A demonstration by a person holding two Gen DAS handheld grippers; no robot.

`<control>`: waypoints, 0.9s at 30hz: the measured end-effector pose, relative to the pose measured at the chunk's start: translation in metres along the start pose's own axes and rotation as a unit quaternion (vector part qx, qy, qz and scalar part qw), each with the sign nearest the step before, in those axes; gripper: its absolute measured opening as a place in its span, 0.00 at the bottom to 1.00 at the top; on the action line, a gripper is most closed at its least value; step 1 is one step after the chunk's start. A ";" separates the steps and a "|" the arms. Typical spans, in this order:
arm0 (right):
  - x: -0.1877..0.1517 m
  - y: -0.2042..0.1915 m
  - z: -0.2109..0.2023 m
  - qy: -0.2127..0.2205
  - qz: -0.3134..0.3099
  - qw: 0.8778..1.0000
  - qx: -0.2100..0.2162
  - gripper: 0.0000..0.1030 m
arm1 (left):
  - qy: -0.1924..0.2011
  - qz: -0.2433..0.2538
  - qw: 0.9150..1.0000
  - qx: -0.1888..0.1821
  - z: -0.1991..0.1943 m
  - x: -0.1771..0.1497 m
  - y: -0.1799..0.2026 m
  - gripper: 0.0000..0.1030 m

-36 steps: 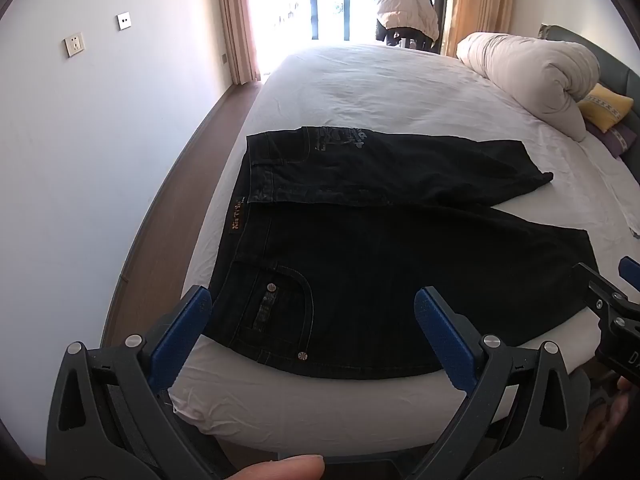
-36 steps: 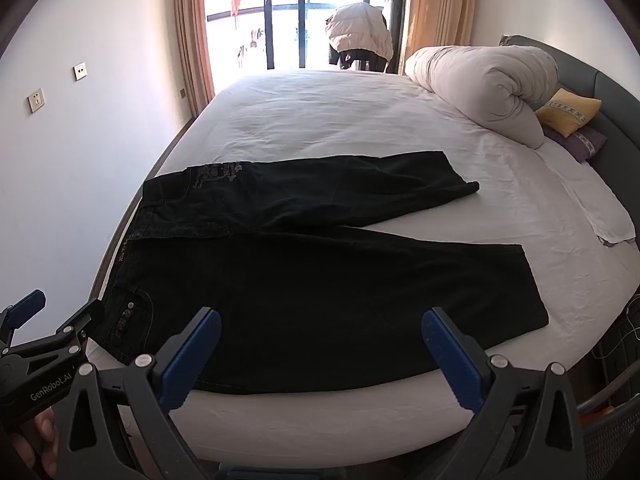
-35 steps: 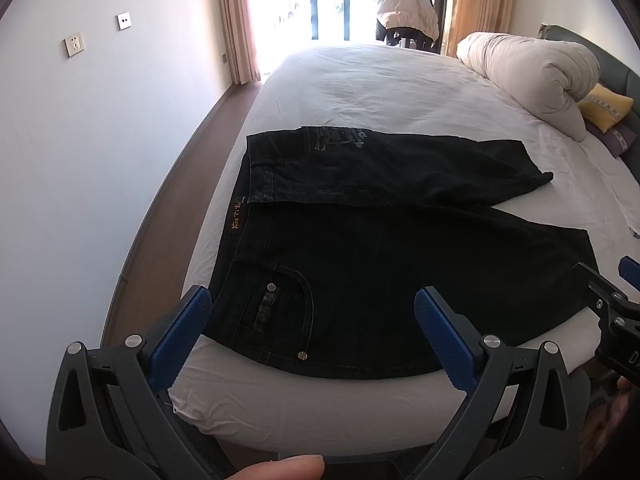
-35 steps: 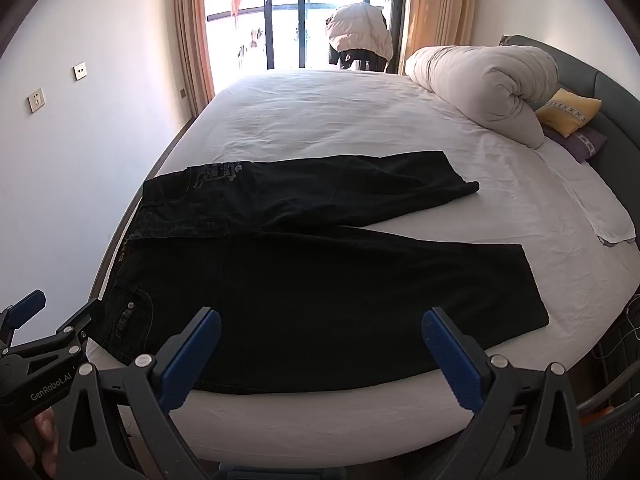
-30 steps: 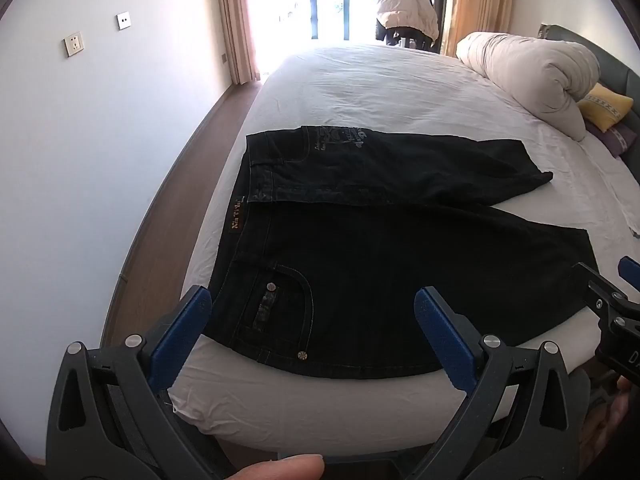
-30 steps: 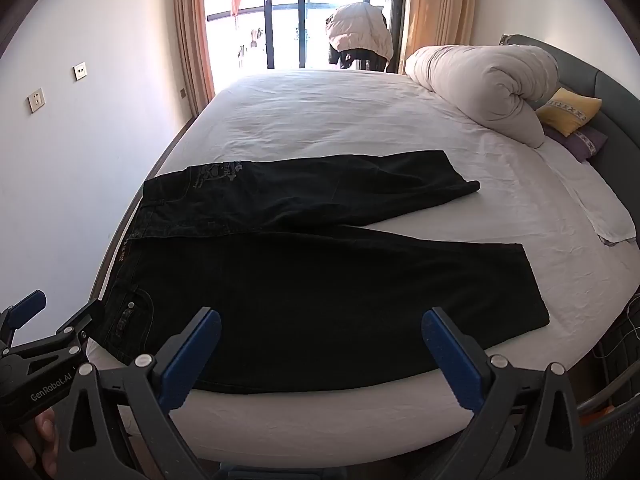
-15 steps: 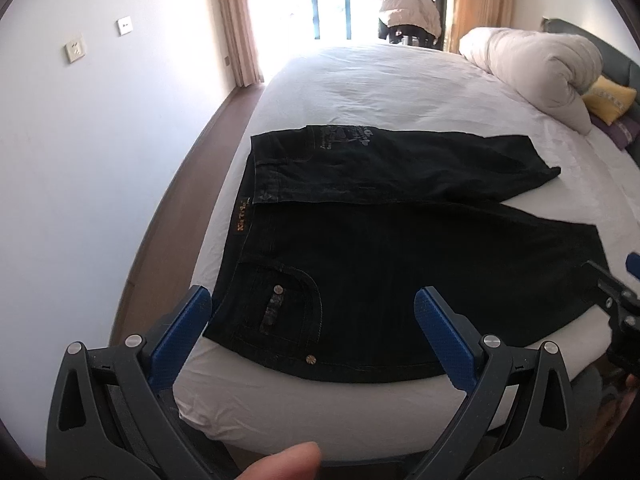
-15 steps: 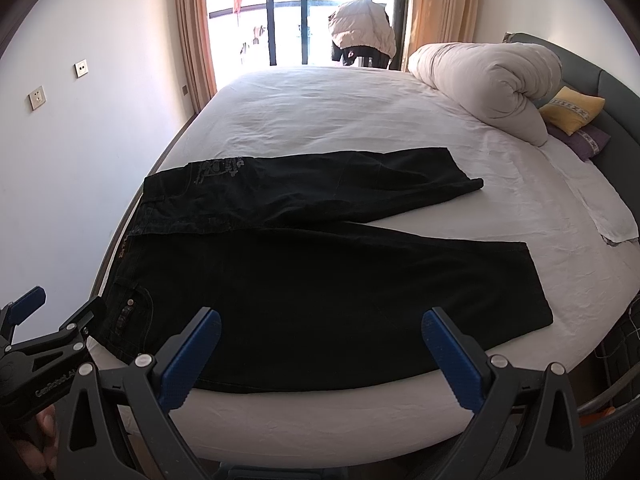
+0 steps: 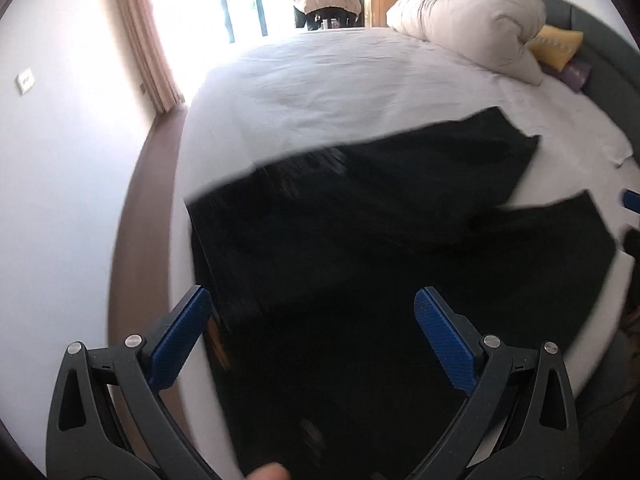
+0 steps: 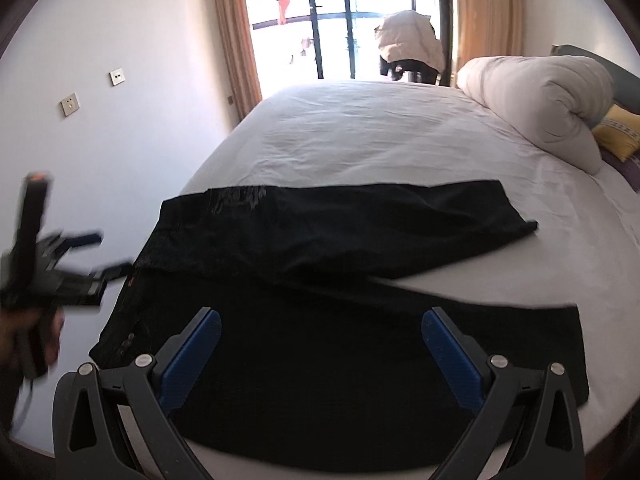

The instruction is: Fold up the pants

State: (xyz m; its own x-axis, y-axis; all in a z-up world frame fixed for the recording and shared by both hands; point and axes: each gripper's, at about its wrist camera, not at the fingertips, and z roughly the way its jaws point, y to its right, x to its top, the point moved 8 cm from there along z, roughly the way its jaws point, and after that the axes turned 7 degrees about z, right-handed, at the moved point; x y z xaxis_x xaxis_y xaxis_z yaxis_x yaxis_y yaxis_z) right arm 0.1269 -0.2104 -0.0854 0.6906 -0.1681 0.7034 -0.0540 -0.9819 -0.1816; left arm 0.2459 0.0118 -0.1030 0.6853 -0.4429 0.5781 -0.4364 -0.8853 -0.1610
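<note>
Bed [image 10: 400,136]: white sheet; carries rolled duvet [image 10: 536,96] and yellow pillow [image 10: 616,132] at right.
Pants [image 10: 340,280]: black, spread flat on near half of bed, waistband left, legs splayed right.
Left gripper [image 9: 312,320]: above waistband end, fingers wide, nothing held; view blurred.
Right gripper [image 10: 320,340]: over near leg, fingers wide, empty, apart from cloth.
</note>
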 end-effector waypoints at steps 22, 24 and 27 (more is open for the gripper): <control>0.021 0.000 0.117 -0.087 -0.103 0.984 0.114 0.75 | -0.193 0.144 0.954 -0.180 0.244 0.094 -0.059 0.38; 0.024 -0.003 0.122 -0.088 -0.113 0.983 0.115 0.72 | -0.193 0.138 0.953 -0.189 0.247 0.088 -0.055 0.28; 0.035 -0.010 0.130 -0.091 -0.140 0.979 0.120 0.66 | -0.186 0.145 0.954 -0.183 0.239 0.083 -0.053 0.11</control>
State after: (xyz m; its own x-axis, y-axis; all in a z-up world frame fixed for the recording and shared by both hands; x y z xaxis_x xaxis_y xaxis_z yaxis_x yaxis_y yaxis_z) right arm 0.2450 -0.1952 -0.1483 0.7723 0.1435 0.6188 0.3108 -0.9350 -0.1711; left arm 0.4654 -0.0121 -0.2374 0.6342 -0.7421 0.2170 -0.7672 -0.6387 0.0581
